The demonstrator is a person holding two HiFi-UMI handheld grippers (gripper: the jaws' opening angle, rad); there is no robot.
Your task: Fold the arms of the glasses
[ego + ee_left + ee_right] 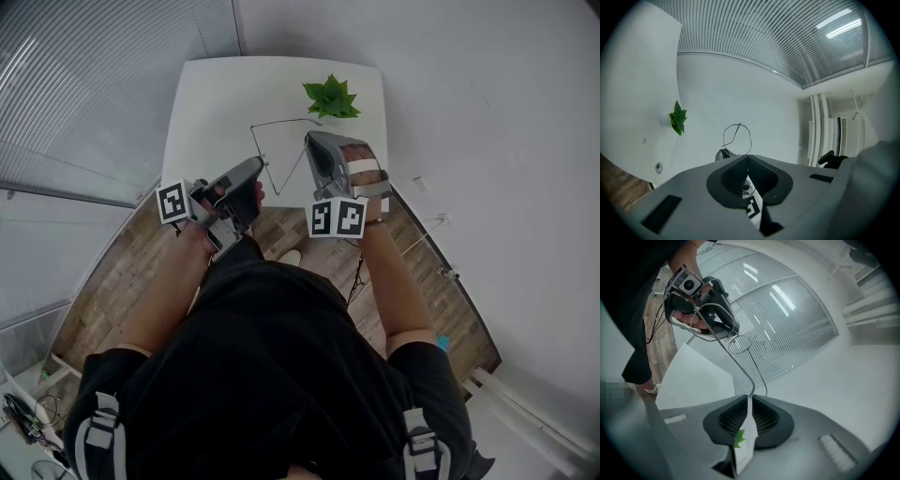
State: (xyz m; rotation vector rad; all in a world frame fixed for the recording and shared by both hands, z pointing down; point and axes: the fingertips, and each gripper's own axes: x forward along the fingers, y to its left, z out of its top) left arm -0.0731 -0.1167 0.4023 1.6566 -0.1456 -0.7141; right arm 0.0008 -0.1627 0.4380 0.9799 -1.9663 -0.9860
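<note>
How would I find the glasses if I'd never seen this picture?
Find the white table with the small green plant on it. Over it the left gripper and right gripper face each other, both pinching the glasses. They are the only skinny thing there: a bare wire frame, almost see-through.

Head view: thin wire-framed glasses [281, 122] too fine to tell lens rim from arm. The spots where the wire meets the left hand-held gripper [258, 167] and the right hand-held gripper [310, 141] are covered by their grey bodies. Near edge of the white square worktop [216, 103] hidden behind both.

Left gripper view: foot of the wire rim loop cut off behind the closed jaw tips.

Right gripper view: arm end vanishes between the pads. Small green leafy plant [739, 439] only a sliver through the jaw gap.
</note>
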